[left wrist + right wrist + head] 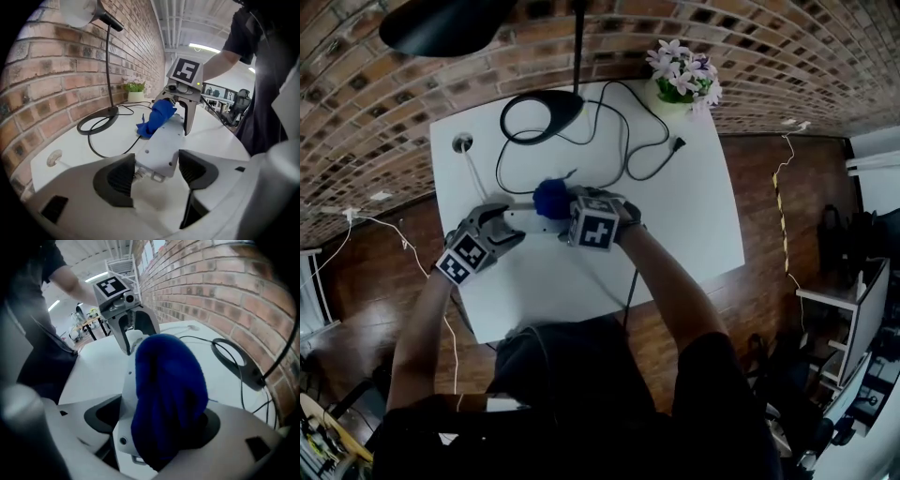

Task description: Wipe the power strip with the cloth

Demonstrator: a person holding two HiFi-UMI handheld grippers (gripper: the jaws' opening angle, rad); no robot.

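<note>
A white power strip [525, 222] spans the gap between my two grippers above the white table [694, 216]. My left gripper [508, 228] is shut on one end of it; in the left gripper view both pads press the sides of the power strip [159, 145] at the left gripper [157, 176]. A blue cloth [551, 198] lies bunched over the strip's other end. There the right gripper [154, 423] stands open, its jaws either side of the cloth [168, 394] and the strip [127, 380]. The cloth [157, 117] hides that end.
A black lamp base ring [546, 114] and its looping black cable [628, 141] lie at the table's rear. A pot of flowers [682, 80] stands at the rear right corner, and a small white disc [462, 142] at the rear left. A brick wall runs behind.
</note>
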